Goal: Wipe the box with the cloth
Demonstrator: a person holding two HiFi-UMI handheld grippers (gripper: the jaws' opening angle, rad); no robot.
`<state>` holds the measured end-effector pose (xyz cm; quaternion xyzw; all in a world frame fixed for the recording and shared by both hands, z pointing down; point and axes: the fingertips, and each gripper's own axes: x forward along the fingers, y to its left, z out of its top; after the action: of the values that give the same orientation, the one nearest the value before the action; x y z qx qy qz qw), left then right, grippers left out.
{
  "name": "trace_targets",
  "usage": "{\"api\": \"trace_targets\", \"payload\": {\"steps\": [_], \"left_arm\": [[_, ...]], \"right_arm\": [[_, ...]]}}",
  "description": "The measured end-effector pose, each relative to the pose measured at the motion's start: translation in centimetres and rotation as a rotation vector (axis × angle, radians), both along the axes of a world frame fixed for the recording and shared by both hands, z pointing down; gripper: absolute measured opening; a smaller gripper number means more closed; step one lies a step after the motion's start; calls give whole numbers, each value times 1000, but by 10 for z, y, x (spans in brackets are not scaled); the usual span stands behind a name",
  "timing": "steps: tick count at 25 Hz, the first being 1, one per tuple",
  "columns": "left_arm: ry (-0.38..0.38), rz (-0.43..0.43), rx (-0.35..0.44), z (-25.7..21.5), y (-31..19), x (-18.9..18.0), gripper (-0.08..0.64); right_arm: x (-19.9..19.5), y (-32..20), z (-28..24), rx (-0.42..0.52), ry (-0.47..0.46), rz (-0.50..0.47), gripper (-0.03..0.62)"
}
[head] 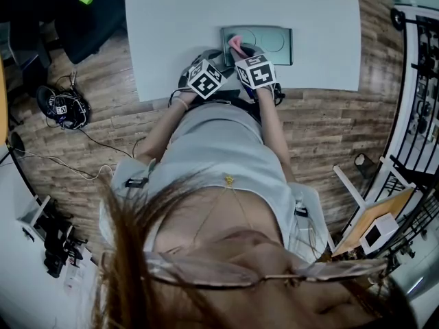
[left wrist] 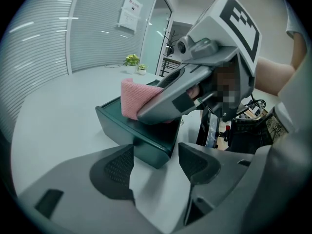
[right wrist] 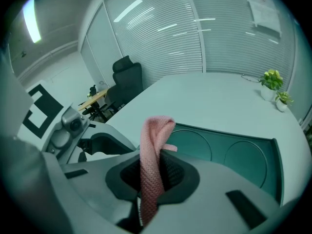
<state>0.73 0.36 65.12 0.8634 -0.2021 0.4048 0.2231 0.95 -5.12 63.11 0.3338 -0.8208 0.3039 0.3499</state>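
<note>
A dark green box (head: 271, 43) lies flat near the front edge of the white table; its top (right wrist: 229, 152) has two round recesses. A pink knitted cloth (right wrist: 152, 167) stands up folded between the jaws of my right gripper (right wrist: 155, 179), which is shut on it just above the box's near left part. From the left gripper view the pink cloth (left wrist: 134, 97) rests over the box's corner (left wrist: 146, 138) under the right gripper's body. My left gripper (left wrist: 155, 172) is open, its jaws level with the box's near corner, nothing held.
The white table (head: 171, 26) stretches beyond the box. Small potted plants (right wrist: 273, 87) sit at its far end. A black office chair (right wrist: 126, 79) stands at the left side. On the wooden floor lie cables and headphones (head: 63, 106).
</note>
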Motion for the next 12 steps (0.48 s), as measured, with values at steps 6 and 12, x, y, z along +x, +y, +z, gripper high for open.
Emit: {"api": "trace_targets", "payload": {"steps": [6, 12], "left_arm": [[1, -3, 1, 1, -1, -1, 285], [3, -10, 8, 1, -1, 0, 285]], "right_arm": [[-18, 8, 0, -21, -63, -18, 38], [-10, 7, -6, 33, -66, -4, 40]]}}
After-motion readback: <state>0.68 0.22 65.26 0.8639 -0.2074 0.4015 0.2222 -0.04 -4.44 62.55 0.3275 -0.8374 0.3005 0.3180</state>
